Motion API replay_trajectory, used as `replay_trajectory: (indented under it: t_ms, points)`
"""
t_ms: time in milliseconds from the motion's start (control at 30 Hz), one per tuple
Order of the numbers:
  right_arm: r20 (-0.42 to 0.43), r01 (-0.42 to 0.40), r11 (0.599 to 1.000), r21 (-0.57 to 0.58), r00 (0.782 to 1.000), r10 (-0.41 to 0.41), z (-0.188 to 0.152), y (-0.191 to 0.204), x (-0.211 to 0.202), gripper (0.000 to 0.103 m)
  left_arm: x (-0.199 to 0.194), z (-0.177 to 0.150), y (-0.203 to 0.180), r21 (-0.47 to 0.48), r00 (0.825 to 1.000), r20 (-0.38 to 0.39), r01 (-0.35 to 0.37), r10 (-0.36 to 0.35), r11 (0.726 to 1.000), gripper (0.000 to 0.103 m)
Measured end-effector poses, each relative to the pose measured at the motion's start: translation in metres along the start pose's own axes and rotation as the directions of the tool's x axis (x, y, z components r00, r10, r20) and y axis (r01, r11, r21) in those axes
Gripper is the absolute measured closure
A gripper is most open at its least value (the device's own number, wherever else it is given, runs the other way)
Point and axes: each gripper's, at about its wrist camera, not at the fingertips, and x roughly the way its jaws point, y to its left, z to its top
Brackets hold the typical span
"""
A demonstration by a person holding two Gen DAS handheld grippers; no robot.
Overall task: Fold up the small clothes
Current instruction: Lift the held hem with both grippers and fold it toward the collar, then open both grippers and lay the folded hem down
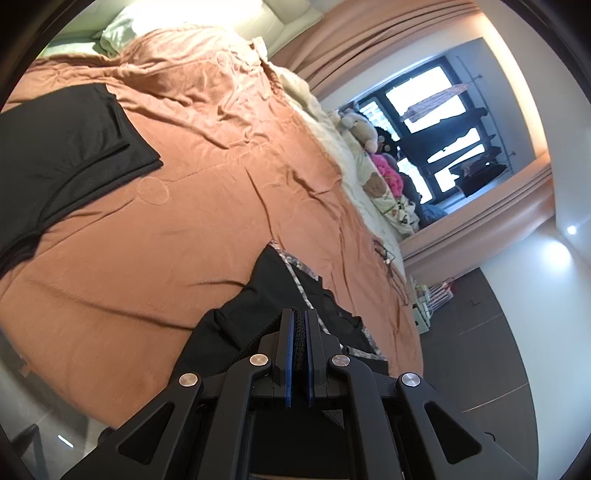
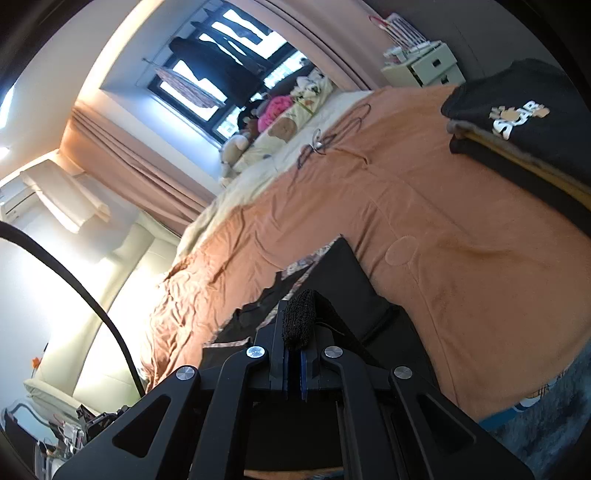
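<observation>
Folded black pile (image 1: 70, 147) beside held garment (image 1: 273, 295).

Bedroom surroundings: bed, window side and floor

A rumpled orange quilted bedspread (image 1: 229, 155) fills the frame's middle; a pale green pillow (image 1: 118, 31) lies upper left, stuffed plush toys (image 1: 364, 129) sit beside the dark-framed window (image 1: 439, 122) at right, peach pleated curtains (image 1: 373, 40) hang above, and a small cream drawer cabinet (image 2: 428, 68) stands upper right in the right view.
</observation>
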Motion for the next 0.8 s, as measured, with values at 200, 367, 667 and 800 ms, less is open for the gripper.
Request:
replay_trajectory:
  t_ms: [200,367,667,800]
  points:
    - [-0.040,0.036,0.999,0.013,0.999,-0.035,0.018,0.001,0.046,0.102,0.040,0.011,0.005,-0.003,0.998,-0.036,-0.045,0.045,0.999,0.098]
    - [-0.074,0.065,0.998,0.005,0.995,-0.065,0.030,-0.002,0.077,0.102,0.072,0.016,0.015,-0.012,0.993,-0.071,-0.090,0.089,0.996,0.098]
    - [-0.131,0.111,0.994,0.023,0.986,-0.107,0.043,-0.021,0.121,0.101,0.120,0.021,0.036,-0.015,0.978,-0.121,-0.173,0.170,0.985,0.098]
    - [-0.168,0.148,0.989,0.025,0.976,-0.142,0.042,-0.024,0.130,0.097,0.134,0.019,0.039,0.015,0.962,-0.152,-0.226,0.226,0.974,0.091]
